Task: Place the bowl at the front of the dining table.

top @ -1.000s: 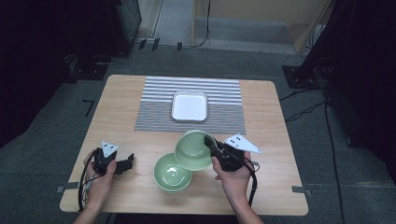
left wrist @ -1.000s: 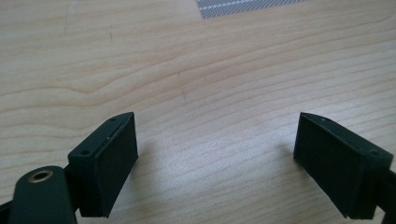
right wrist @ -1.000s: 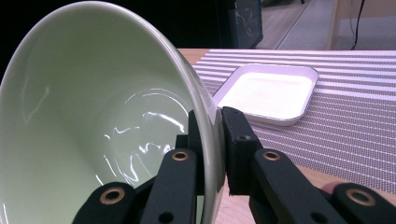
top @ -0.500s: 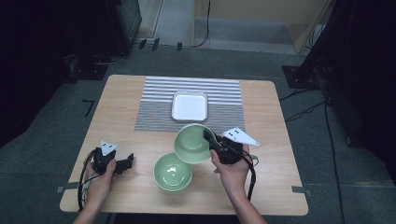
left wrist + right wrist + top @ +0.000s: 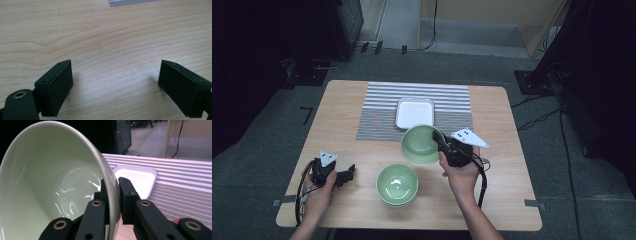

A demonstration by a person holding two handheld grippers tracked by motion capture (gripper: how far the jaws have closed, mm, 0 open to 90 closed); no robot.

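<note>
Wooden table (image 5: 362, 150), dark room around it. Right tool (image 5: 443, 145) is clamped on the rim of a green bowl (image 5: 419, 144), one jaw inside, one outside; bowl is lifted and tilted, near edge of the striped mat (image 5: 382, 107), just before the white tray (image 5: 414, 112). Second green bowl (image 5: 397, 184) sits on the table nearby. Left tool (image 5: 348, 174) rests well apart, jaws wide, nothing between.

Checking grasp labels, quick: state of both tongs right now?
Left tongs: open, holding nothing, over bare table.
Right tongs: shut on the rim of a green bowl.
</note>
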